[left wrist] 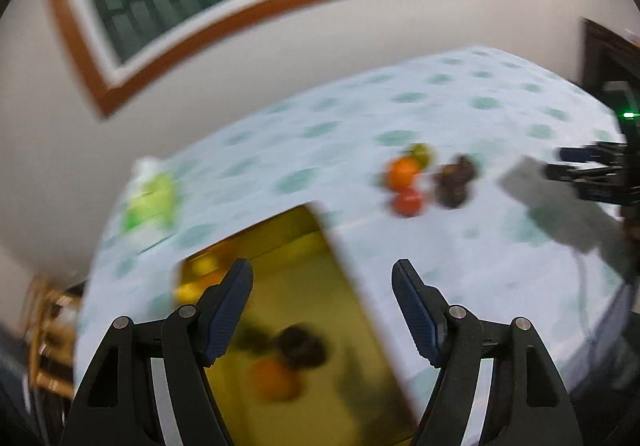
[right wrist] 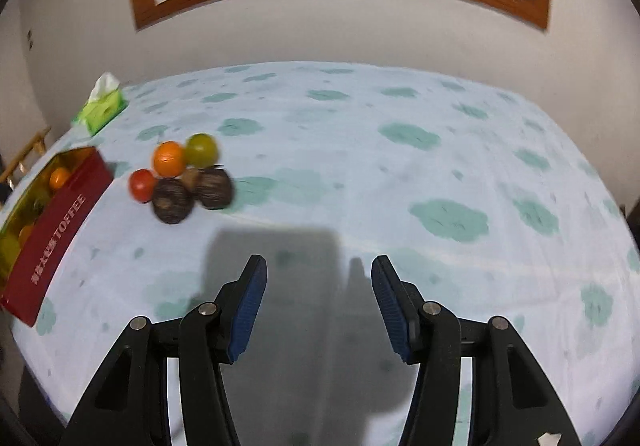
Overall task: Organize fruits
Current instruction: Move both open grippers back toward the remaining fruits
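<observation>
A cluster of fruit lies on the tablecloth: an orange (right wrist: pixel 169 158), a green fruit (right wrist: pixel 202 149), a red fruit (right wrist: pixel 142 185) and two dark brown fruits (right wrist: pixel 172 200). The blurred left wrist view shows the same cluster (left wrist: pixel 404 174). A red toffee tin (right wrist: pixel 52 234) with a gold inside (left wrist: pixel 320 326) holds several fruits, among them an orange (left wrist: pixel 276 382) and a dark one. My left gripper (left wrist: pixel 322 310) is open and empty above the tin. My right gripper (right wrist: pixel 318 306) is open and empty over bare cloth, right of the cluster.
A green tissue box (right wrist: pixel 102 108) stands at the table's far left corner. The table (right wrist: pixel 400 174) has a pale cloth with green blotches and meets a wall with a window. The right gripper shows at the right edge of the left wrist view (left wrist: pixel 592 174).
</observation>
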